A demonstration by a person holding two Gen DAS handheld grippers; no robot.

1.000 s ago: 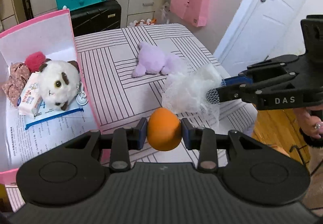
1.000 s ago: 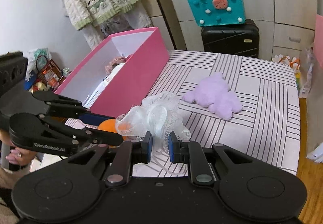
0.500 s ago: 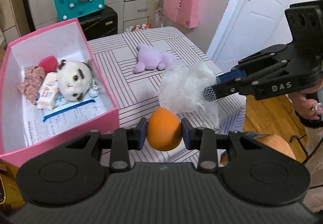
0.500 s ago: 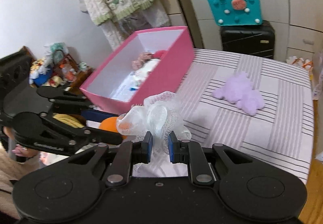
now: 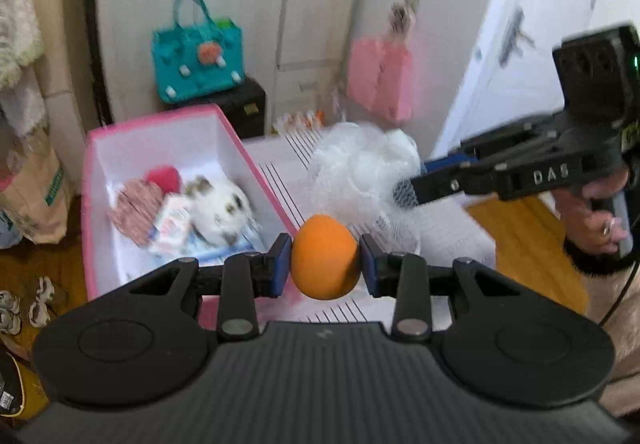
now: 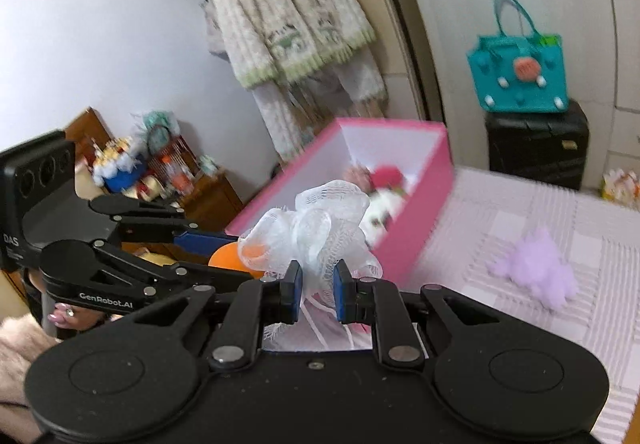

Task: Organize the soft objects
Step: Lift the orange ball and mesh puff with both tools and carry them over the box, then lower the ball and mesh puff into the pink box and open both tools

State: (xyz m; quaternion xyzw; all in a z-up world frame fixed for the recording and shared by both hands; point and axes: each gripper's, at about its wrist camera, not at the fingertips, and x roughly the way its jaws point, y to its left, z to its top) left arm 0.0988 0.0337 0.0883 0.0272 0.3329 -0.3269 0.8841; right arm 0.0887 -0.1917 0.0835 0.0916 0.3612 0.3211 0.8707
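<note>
Our L claw [image 5: 325, 268] pinches the orange sponge egg [image 5: 324, 262] btwn its pads; our R claw [image 6: 316, 290] is pressed onto the white mesh puff [image 6: 312, 232]; both in air near the pink box [image 5: 256, 160].

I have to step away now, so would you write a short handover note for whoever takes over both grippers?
Left gripper: shut on the orange sponge ball.
Right gripper: shut on the white mesh pouf.
Both are held in the air near the pink box.
Done: panda plush, red item and floral item are in the box.
Left: drop both in the box, then fetch the purple plush from the striped table.
</note>
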